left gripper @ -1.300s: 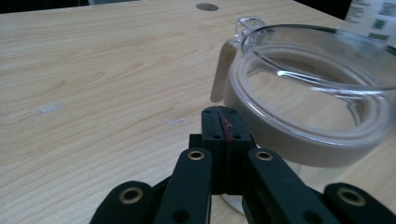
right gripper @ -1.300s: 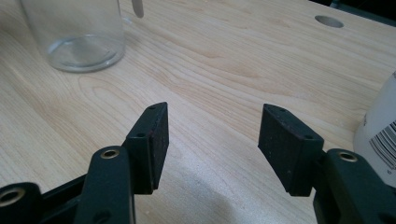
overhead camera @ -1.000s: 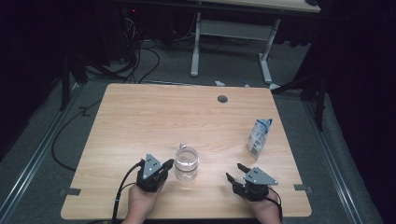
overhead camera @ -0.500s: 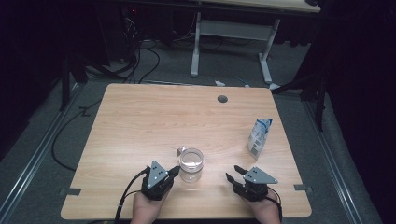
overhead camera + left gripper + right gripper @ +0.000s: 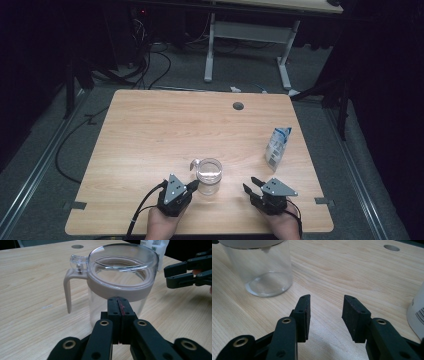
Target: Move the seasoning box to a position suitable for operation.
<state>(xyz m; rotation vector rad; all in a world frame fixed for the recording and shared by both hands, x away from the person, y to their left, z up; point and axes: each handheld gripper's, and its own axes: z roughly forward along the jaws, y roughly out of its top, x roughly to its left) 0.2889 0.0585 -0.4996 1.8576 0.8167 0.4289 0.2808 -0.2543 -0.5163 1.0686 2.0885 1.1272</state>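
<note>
Setting: a lab or test room, set up for recording, not a home. The light wood-laminate bench (image 5: 150, 150) has a round cable port (image 5: 238, 106) near its far edge and stands on grey carpet (image 5: 45, 165). Surroundings are dark, with black drapes or panels at both sides. Behind it stands a 2nd table (image 5: 250, 30) on a white metal frame. Loose black cables (image 5: 150, 65) run across the floor beneath a dark equipment unit showing a small red indicator light (image 5: 144, 11). A metal floor rail (image 5: 30, 185) runs along the left side. Tape marks (image 5: 73, 205) sit at the near corners.
</note>
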